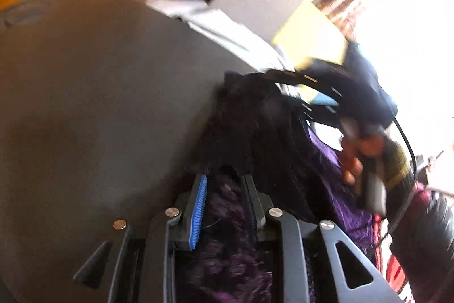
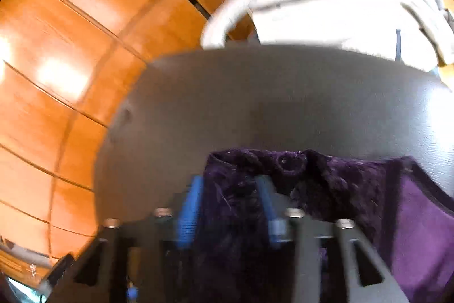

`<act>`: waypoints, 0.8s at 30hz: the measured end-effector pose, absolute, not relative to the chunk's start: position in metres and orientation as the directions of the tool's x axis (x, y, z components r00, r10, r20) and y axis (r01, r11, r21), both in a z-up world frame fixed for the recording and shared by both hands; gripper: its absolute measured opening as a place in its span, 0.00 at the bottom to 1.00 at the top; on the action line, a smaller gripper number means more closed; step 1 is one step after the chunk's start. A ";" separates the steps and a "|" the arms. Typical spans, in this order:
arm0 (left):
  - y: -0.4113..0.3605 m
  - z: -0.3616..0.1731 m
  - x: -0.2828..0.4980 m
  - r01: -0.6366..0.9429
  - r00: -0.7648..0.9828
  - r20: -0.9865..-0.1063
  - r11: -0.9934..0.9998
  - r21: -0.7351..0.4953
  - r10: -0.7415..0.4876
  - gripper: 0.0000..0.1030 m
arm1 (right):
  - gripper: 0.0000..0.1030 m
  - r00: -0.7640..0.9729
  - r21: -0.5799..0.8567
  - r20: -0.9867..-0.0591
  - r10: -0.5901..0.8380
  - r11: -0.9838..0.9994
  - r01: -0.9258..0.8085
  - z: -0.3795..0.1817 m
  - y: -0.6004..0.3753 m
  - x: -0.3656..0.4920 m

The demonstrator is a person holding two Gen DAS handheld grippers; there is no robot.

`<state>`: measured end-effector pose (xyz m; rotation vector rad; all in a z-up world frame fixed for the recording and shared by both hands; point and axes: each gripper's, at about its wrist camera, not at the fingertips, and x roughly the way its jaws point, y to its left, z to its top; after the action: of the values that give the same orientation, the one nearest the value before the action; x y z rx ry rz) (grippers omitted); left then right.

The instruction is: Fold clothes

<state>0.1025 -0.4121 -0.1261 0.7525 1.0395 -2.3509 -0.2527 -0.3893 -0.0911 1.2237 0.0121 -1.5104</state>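
Purple fleece garment (image 2: 326, 183) bunched between the pads of both the left gripper (image 1: 225, 200) and right gripper (image 2: 231, 206), each pinching an edge over the grey table's (image 1: 99, 90) near side. Likely mid-spread; next, lay it flat, centred on that table.

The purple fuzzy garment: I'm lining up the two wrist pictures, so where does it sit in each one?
Left wrist view: the purple fuzzy garment fills the bottom centre, between the fingers of the left hand-held gripper, and runs up and right.
Right wrist view: it lies bottom centre to right, bunched between the right hand-held gripper fingers.
Shared landmark: the grey table under it.
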 end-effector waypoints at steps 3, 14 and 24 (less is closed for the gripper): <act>-0.432 -0.120 0.104 0.617 -0.732 -0.647 -0.609 -0.498 -0.213 0.27 | 0.50 0.139 0.559 -0.665 -0.734 -0.366 0.744 -0.078 -0.349 -0.253; -0.445 -0.131 0.054 0.668 -0.603 -0.781 -0.637 -0.384 -0.161 0.19 | 0.50 -0.168 0.246 -0.801 -0.574 -0.573 0.782 -0.101 -0.202 -0.209; -0.436 -0.112 0.072 0.733 -0.488 -0.826 -0.647 -0.211 -0.284 0.07 | 0.45 -0.276 0.299 -0.714 -0.643 -0.637 0.710 -0.122 -0.145 -0.213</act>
<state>0.0717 -0.4359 -0.1124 1.0521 0.7436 -2.1509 -0.2128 -0.1454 -0.1221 1.0678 0.0985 -1.9957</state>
